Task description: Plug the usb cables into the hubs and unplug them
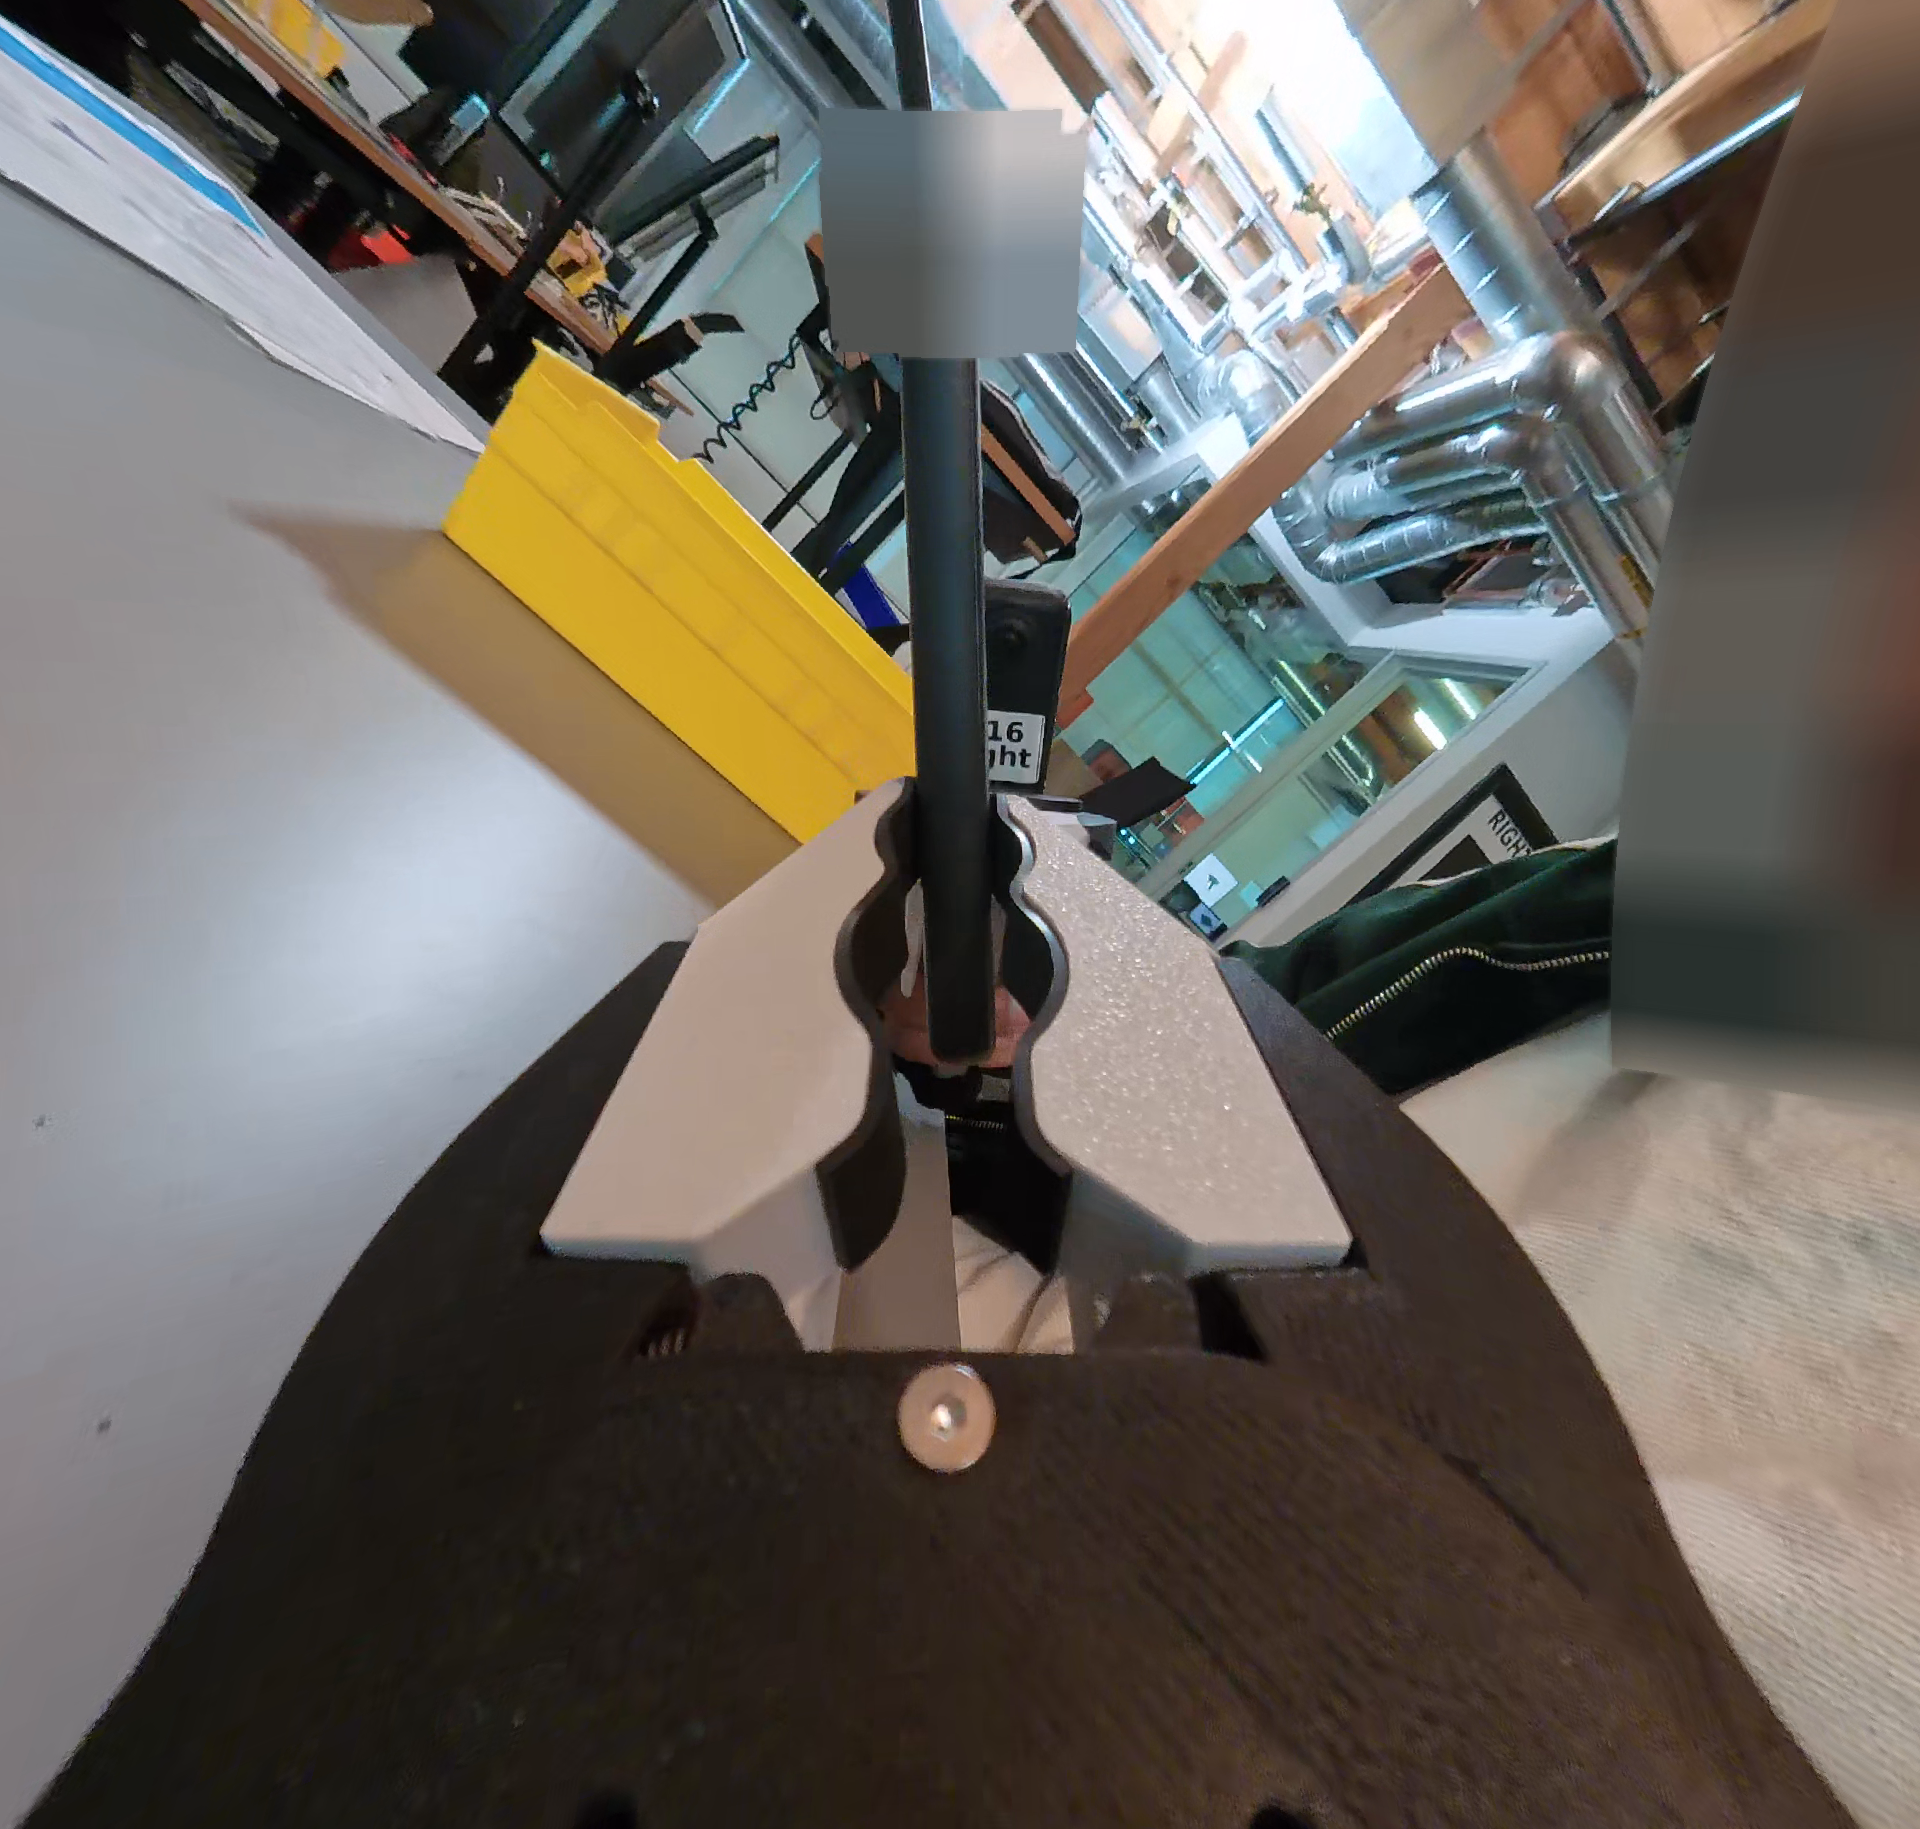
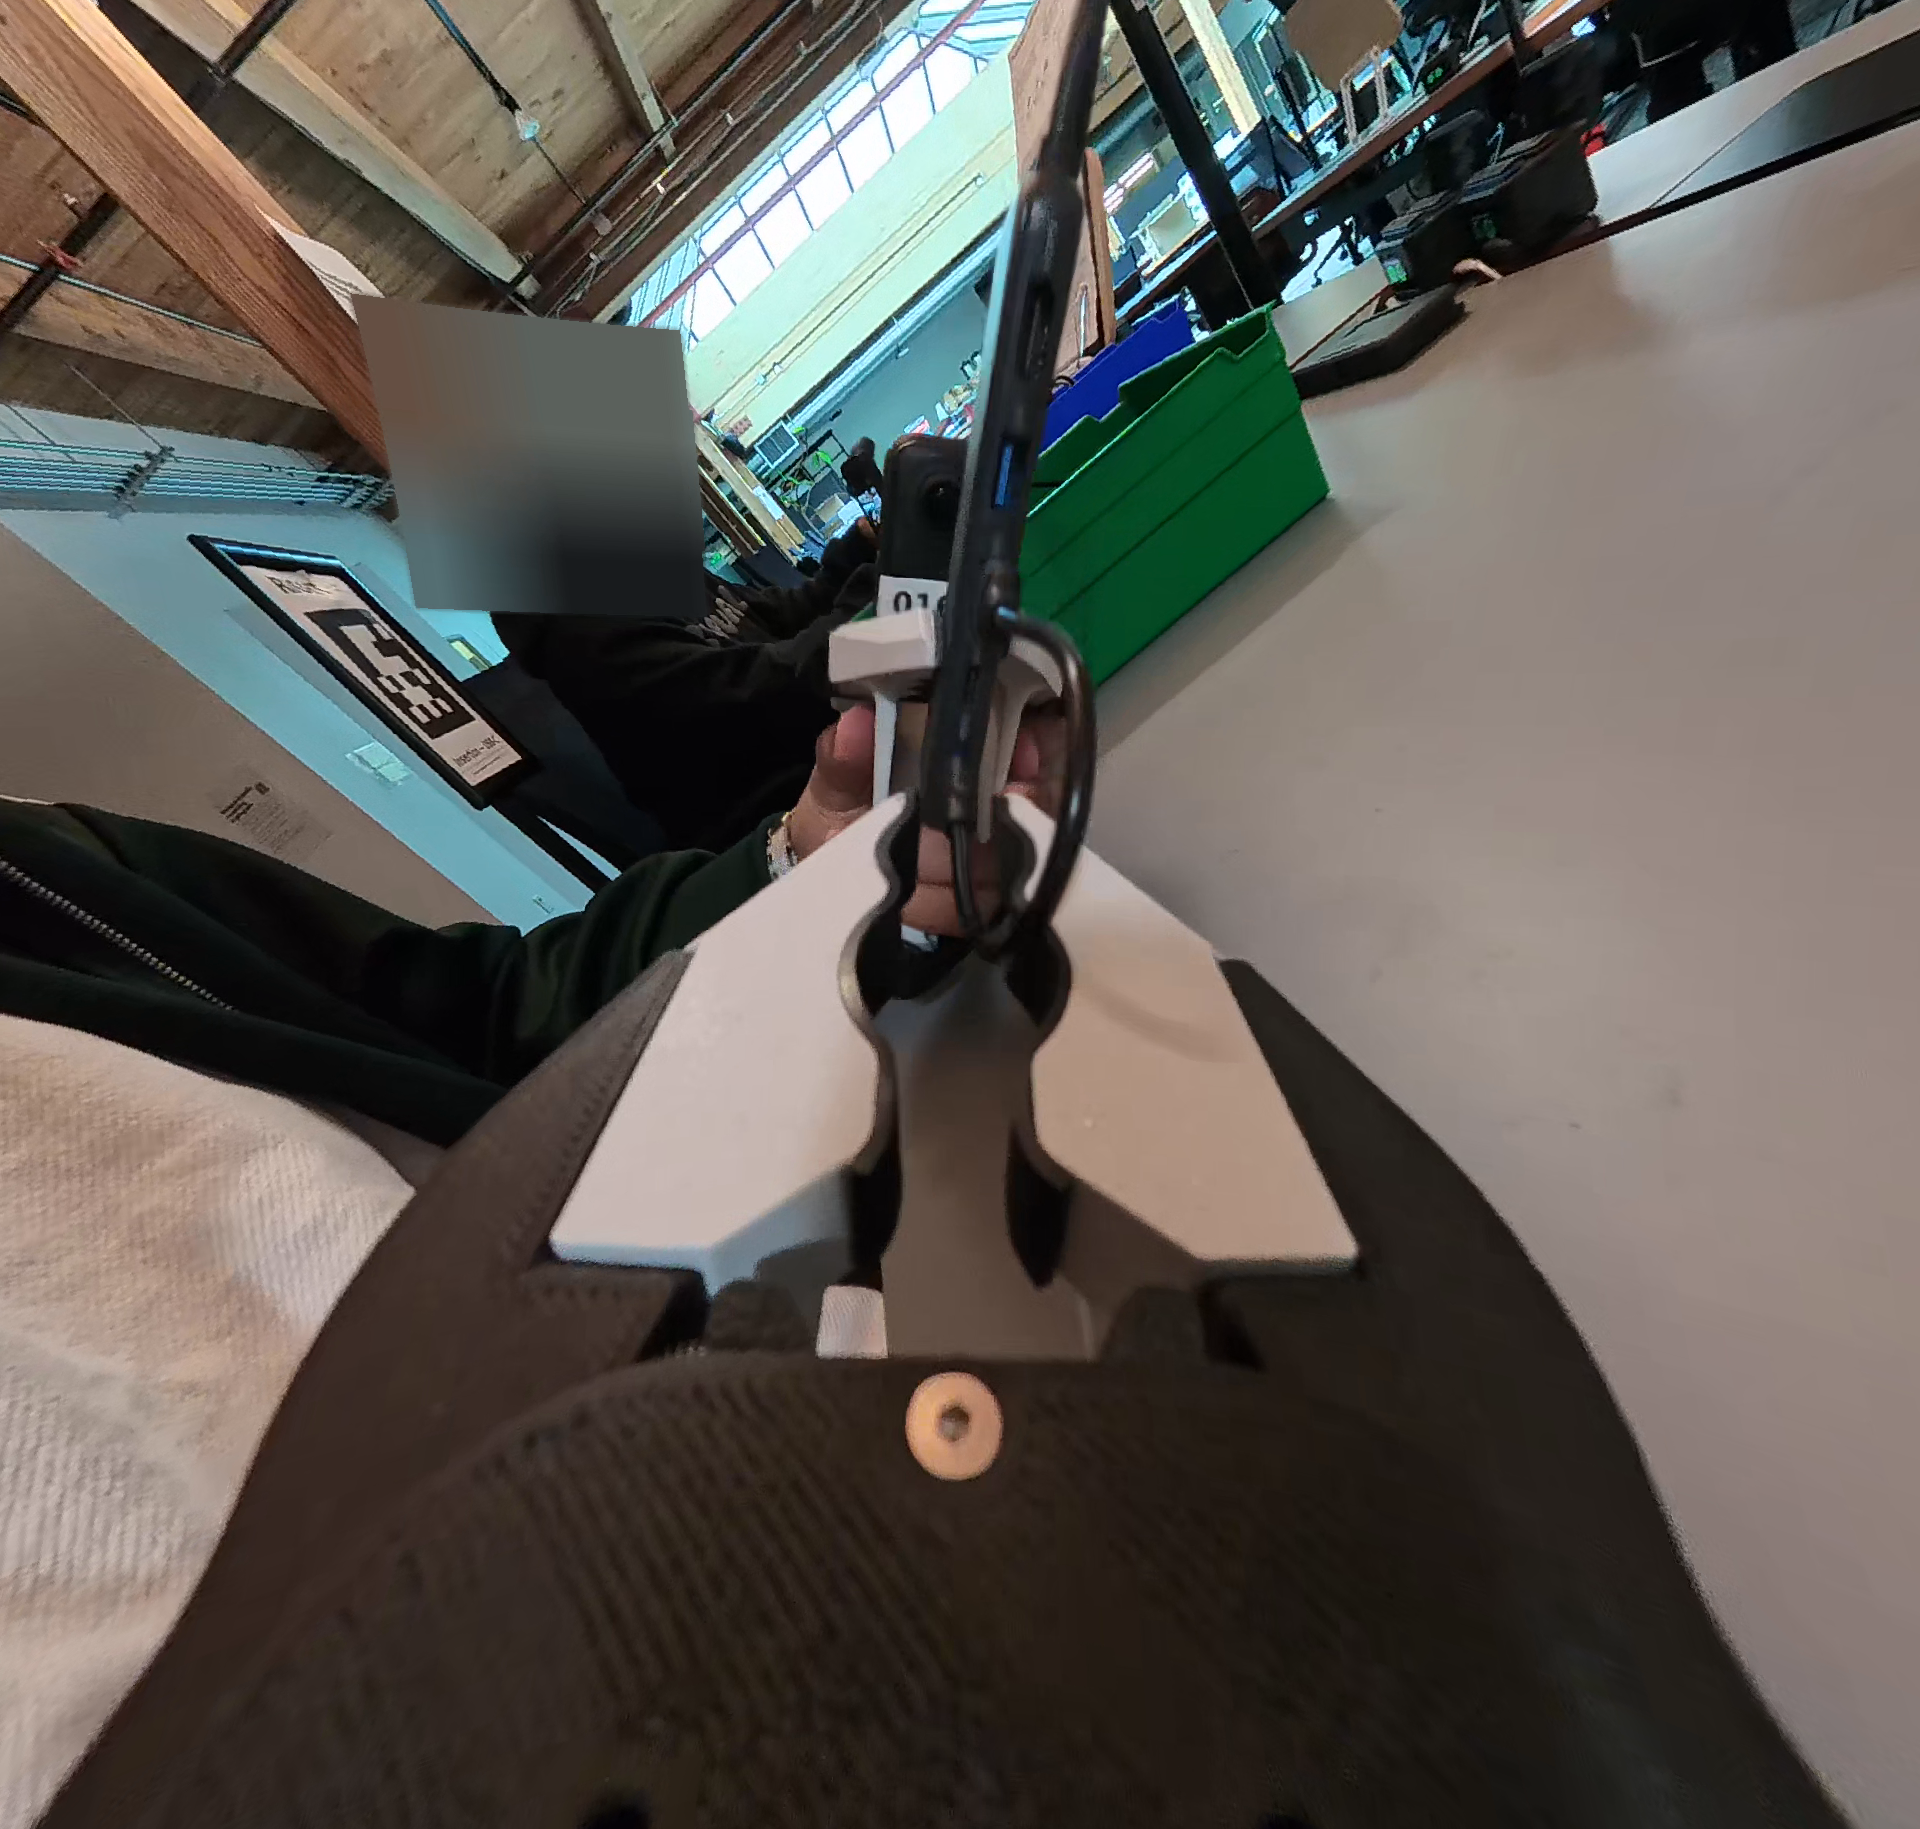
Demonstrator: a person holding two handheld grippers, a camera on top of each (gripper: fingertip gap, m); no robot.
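My left gripper [image 1: 951, 844] is shut on a slim black USB hub [image 1: 940, 584] that stands up out of its fingers. The right gripper's camera body [image 1: 1023, 657] shows just behind the hub. In the right wrist view the hub [image 2: 1023, 325] appears edge-on with a blue port [image 2: 1013, 475], and the left gripper's white fingers [image 2: 883, 662] clamp it. My right gripper [image 2: 956, 829] is shut at the hub's lower end on a thin black USB cable [image 2: 1075, 740]. The cable loops out to the right and back to the hub's edge. I cannot see its plug.
The grey table [image 2: 1507, 740] lies on one side of both views. Stacked yellow bins [image 1: 665, 574] stand on it, as do green bins [image 2: 1174, 491] with a blue bin [image 2: 1112, 366] behind. A person's dark green sleeve [image 2: 312, 948] and a hand [image 2: 852, 761] are close by.
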